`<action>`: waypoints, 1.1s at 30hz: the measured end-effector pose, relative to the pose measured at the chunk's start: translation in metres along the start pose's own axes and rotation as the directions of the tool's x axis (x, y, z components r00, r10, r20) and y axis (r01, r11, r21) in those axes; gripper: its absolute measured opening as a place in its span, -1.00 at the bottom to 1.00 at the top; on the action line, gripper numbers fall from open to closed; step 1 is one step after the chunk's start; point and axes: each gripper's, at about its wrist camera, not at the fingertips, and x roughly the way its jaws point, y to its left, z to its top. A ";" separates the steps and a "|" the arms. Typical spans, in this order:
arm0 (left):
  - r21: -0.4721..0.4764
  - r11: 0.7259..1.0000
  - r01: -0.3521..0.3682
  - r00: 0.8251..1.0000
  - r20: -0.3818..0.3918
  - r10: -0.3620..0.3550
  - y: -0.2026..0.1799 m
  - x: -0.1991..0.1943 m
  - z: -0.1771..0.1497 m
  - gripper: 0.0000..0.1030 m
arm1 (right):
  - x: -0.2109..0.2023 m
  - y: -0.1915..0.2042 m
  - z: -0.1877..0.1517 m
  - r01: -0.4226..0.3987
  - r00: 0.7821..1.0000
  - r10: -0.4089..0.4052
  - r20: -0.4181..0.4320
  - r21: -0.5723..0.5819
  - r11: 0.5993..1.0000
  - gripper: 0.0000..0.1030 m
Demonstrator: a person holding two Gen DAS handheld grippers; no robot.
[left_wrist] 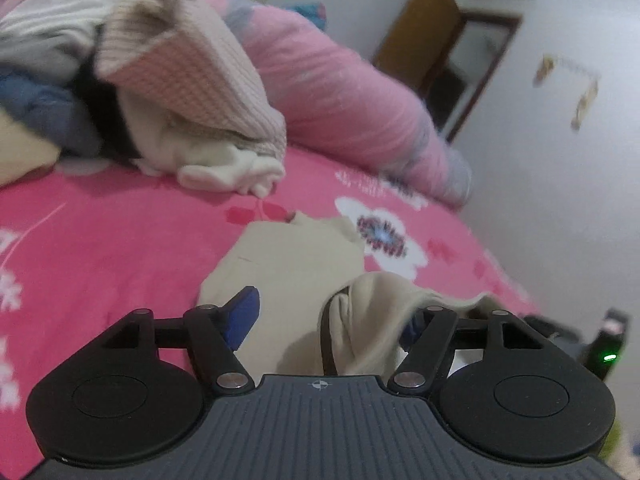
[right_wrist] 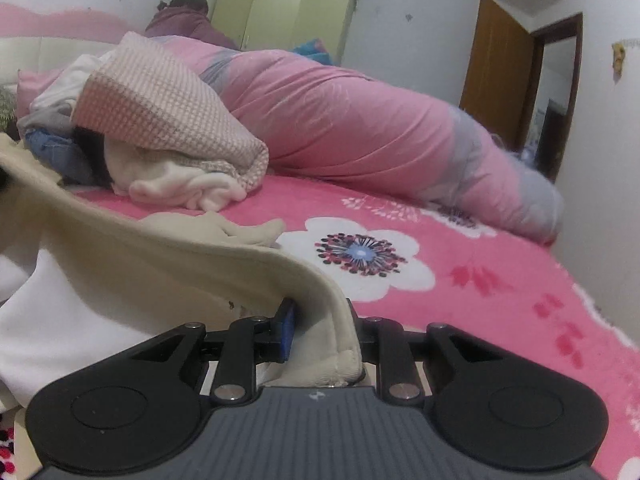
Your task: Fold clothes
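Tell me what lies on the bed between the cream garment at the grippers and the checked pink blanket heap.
Right wrist view: bare pink flowered bedsheet separates the cream fleece garment from the checked pink blanket; rumpled white cloth spills from beneath that blanket.

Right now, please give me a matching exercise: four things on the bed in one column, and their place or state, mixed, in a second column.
Things:
1. cream garment
2. checked blanket
3. rolled pink quilt
4. white flower print

Places or states:
A. lies long by the wall
B. flat on the pink sheet, uncovered
C. its edge is pinched by the right gripper
D. on top of the clothes pile

Pairs: 1-C, 2-D, 3-A, 4-B
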 end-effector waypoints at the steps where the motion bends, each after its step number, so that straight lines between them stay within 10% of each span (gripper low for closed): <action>1: -0.040 0.999 0.017 1.000 0.022 -0.017 0.005 -0.012 -0.001 0.33 | -0.001 -0.002 0.000 -0.006 1.000 0.006 -0.006 0.011 1.000 -0.55; 6: -0.099 0.993 0.065 0.997 0.050 -0.060 0.005 -0.056 -0.018 0.38 | -0.007 -0.002 -0.010 -0.034 0.999 0.035 -0.024 0.061 0.998 -0.49; 12: 0.124 0.992 -0.018 0.999 -0.032 0.022 -0.045 -0.057 -0.066 0.51 | -0.016 -0.004 -0.018 -0.021 1.000 0.022 -0.012 0.084 0.996 -0.11; 19: 0.383 0.888 -0.252 0.965 0.037 0.258 -0.087 -0.011 -0.100 0.56 | -0.054 -0.018 -0.026 -0.038 0.999 0.040 -0.005 0.204 0.978 0.01; 27: 0.286 0.906 -0.313 0.948 0.156 0.278 -0.073 -0.029 -0.091 -0.36 | -0.107 -0.021 -0.050 -0.075 0.997 0.077 0.006 0.341 0.937 0.07; 33: 0.257 0.906 -0.337 0.937 0.189 0.295 -0.066 -0.038 -0.091 -0.47 | -0.122 0.005 -0.052 -0.148 0.989 0.150 0.017 0.315 0.937 0.07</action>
